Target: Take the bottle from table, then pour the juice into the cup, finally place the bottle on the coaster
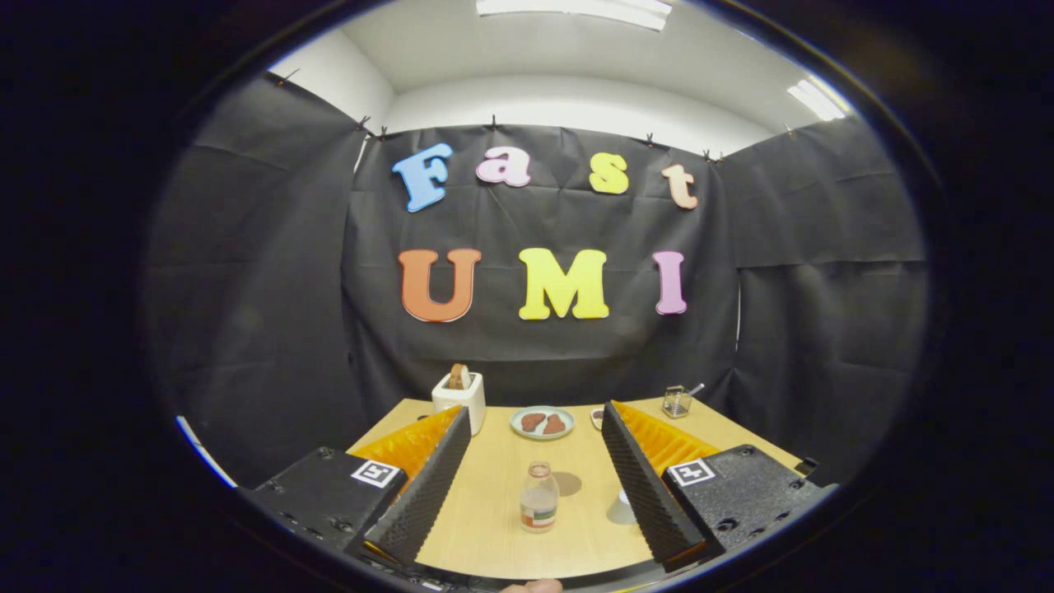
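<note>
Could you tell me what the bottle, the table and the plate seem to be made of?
The bottle, standing between the open gripper's fingers, looks like clear glass or plastic: see-through, with a banded label; which one is unclear. The table looks like light wood or laminate, with a matte grain. The plate beyond looks like glazed ceramic, pale and smooth, though that is uncertain.

My tool hangs above the table, fingers spread wide. Between them, just ahead, stands the bottle. The coaster lies just beyond it to the right, the cup against my right finger. Farther out sits a plate, a toaster to its left, a jar far right.
</note>
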{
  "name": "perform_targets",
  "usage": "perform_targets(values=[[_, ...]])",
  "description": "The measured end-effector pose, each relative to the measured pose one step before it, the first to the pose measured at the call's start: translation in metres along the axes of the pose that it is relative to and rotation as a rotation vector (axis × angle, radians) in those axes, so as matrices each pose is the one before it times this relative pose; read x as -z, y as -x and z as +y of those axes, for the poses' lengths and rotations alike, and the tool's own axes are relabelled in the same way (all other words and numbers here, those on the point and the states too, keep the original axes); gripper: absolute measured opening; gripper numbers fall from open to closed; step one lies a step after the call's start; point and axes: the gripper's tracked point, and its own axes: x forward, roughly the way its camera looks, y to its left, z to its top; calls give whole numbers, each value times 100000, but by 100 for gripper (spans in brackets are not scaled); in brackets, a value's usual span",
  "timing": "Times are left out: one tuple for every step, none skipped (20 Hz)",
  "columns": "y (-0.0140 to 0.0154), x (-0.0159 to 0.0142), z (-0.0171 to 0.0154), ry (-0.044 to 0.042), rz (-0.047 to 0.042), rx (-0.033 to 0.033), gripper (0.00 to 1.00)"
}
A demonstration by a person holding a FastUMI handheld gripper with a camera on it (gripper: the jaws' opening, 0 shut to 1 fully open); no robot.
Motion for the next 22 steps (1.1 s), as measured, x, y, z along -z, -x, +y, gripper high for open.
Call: perform_targets(values=[[-18, 294, -3, -358, 263, -25, 100], [-2, 501, -7, 158, 504, -175, 100], [-47, 379, -53, 1045, 533, 15, 100], [4, 413, -188, 1109, 345, 466, 100], [-47, 357, -171, 501, 108, 473, 100], [-101, 416, -55, 249, 140, 345, 100], [-35, 385, -19, 332, -126, 250, 100], [-80, 256, -18, 476, -459, 381, 100], [8, 298, -97, 776, 21, 519, 100], [-33, 276, 1, 830, -282, 279, 100], [-36, 162, 75, 506, -202, 112, 100], [-24, 363, 2, -104, -446, -39, 100], [-48, 170, -29, -654, -732, -74, 100], [35, 459, -168, -833, -882, 151, 100], [-67, 440, -351, -730, -817, 610, 100], [-196, 596, -284, -506, -714, 551, 100], [-274, 661, -226, 16, -318, 581, 100], [-270, 896, -93, 670, 269, 498, 100], [-322, 839, -68, 1129, 363, 269, 100], [-355, 928, 15, 1278, 842, 180, 100], [-374, 843, 43, 925, 634, 276, 100], [-210, 935, -35, 676, 644, 247, 100]])
